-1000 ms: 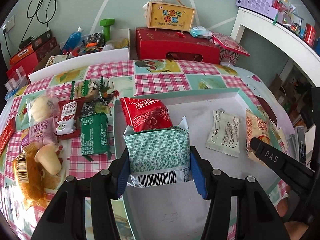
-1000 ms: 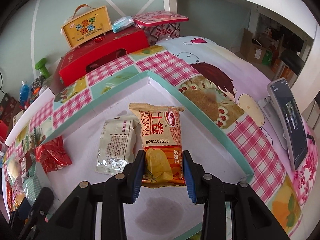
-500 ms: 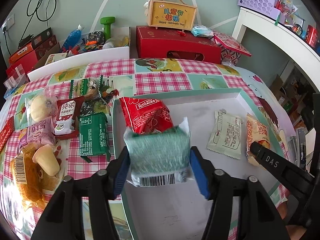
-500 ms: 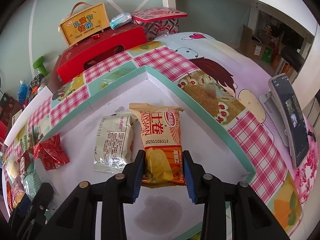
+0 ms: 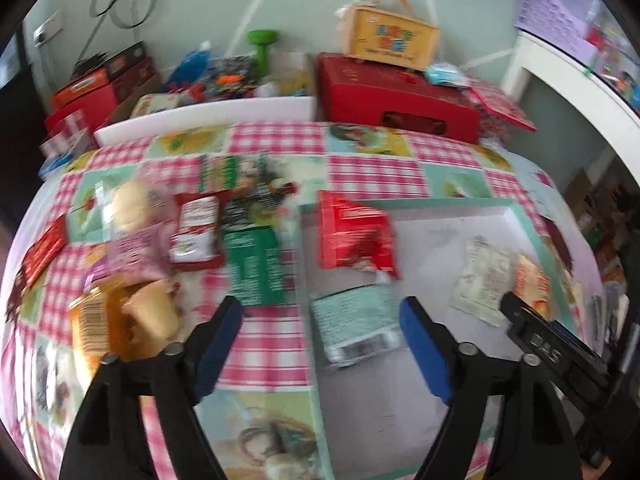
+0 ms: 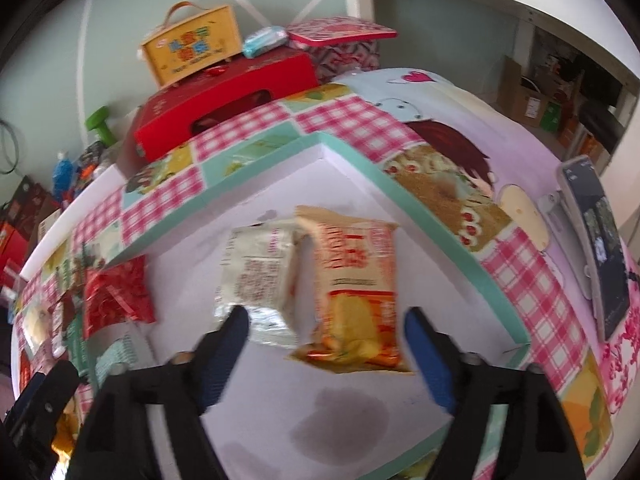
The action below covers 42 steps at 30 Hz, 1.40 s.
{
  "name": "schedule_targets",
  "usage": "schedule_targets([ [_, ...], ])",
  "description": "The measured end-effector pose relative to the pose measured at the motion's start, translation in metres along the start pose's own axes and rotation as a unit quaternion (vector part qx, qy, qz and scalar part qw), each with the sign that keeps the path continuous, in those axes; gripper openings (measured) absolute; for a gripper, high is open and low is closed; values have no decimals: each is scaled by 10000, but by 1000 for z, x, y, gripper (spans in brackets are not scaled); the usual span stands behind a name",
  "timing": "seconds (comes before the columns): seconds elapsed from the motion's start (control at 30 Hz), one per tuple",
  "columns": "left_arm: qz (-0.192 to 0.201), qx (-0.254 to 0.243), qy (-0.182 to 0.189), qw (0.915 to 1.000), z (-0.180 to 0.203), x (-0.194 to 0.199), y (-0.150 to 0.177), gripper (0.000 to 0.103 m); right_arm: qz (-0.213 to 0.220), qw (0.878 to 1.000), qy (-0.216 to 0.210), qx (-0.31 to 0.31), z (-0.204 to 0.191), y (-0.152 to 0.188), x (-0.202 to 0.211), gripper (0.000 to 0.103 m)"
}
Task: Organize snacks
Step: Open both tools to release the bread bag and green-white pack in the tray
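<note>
A white tray with a teal rim (image 5: 440, 202) (image 6: 420, 216) lies on the checked tablecloth. My left gripper (image 5: 320, 312) has its jaws opening. A teal snack packet (image 5: 356, 324) lies loose on the tray between the fingers, with neither pad touching it. A red packet (image 5: 354, 236) (image 6: 116, 292) lies just beyond it. My right gripper (image 6: 326, 316) is also opening. An orange crisp packet (image 6: 358, 292) rests free on the tray between its fingers. A white-and-silver packet (image 6: 256, 276) lies next to it on the left.
Left of the tray several snacks lie in a heap, among them a green packet (image 5: 254, 268) and a jelly cup (image 5: 152, 316). A red box (image 5: 396, 96) and a yellow carry box (image 5: 390, 36) stand at the back. A phone on a stand (image 6: 596, 248) is at the right.
Both grippers opened and let go: the teal packet now lies on the tray, the orange packet stays flat. The left gripper drew back and shifted left; the right barely moved.
</note>
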<state>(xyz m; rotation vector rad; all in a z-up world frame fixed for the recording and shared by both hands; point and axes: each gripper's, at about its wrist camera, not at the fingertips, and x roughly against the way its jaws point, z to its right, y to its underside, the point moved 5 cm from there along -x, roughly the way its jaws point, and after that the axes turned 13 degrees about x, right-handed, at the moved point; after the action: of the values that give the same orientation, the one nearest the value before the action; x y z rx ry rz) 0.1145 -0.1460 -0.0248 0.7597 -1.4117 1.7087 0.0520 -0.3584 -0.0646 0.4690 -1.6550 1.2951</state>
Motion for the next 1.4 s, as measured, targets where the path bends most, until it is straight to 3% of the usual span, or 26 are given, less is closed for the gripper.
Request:
schedule_targets([
  [0.07, -31, 145, -313, 9994, -18, -1, -4, 88, 43, 9999, -46, 148, -9, 0, 2, 89],
  [0.17, -32, 259, -584, 9980, -40, 0, -10, 88, 132, 9993, -108, 340, -22, -1, 6, 102],
  [0.53, 136, 1063, -1013, 9891, -140, 26, -27, 89, 594, 9923, -668, 861, -71, -2, 36, 103],
  [0.93, 146, 1861, -1030, 9770, -205, 35, -28, 89, 841, 9841, -1117, 1093, -106, -4, 51, 103],
  [1.4, -220, 2150, -693, 9739, -213, 11, -27, 89, 646, 9750, -1284, 1692, -172, -6, 44, 103],
])
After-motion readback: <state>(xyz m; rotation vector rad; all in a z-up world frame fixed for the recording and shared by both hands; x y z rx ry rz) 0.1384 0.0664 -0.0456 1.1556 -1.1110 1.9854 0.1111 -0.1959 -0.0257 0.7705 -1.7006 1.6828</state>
